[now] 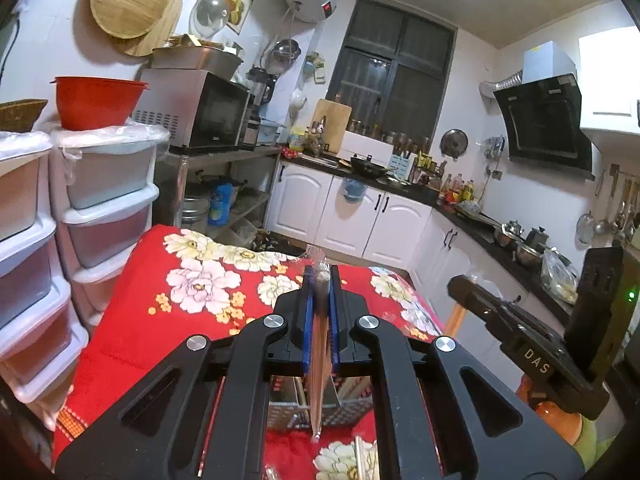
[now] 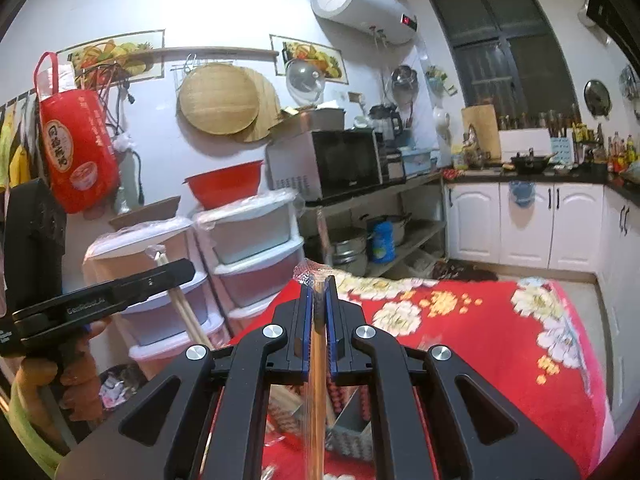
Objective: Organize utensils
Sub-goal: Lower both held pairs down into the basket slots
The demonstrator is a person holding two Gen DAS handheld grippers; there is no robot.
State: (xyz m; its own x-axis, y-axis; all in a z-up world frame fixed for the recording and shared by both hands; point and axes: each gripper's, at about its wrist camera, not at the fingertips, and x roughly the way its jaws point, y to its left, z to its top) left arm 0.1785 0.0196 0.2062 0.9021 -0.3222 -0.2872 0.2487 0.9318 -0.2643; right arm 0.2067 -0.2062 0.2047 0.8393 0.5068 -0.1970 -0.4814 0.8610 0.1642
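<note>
Wooden chopsticks in a clear plastic sleeve (image 1: 320, 344) are pinched between the blue pads of my left gripper (image 1: 321, 280), whose fingers are pressed nearly together on them; the crinkled sleeve top pokes out past the fingertips and the sticks hang down toward the table. My right gripper (image 2: 319, 284) is closed the same way on a second plastic-wrapped wooden pair (image 2: 316, 364), likewise dangling below the jaws. Both pairs are held up over the near edge of the table, which is covered in a red cloth printed with white and pink flowers (image 1: 192, 280). Directly beneath them, at that near edge, stands a grey perforated metal utensil holder with compartments (image 1: 344, 404); a few sticks appear to lean in it already, though I cannot tell how many or in which section. More wrapped chopsticks (image 1: 362, 458) lie loose on the cloth just in front of it. I judge the sorting to be partly done at best: two pairs are in hand and not yet set down, and loose ones remain on the cloth. As for writing, the body of my right gripper shows the letters "DAS" (image 1: 536, 361) in the left view; the side of my left gripper carries small print I cannot read clearly, and the red bag hanging on the wall (image 2: 76, 152) bears large Chinese characters.
</note>
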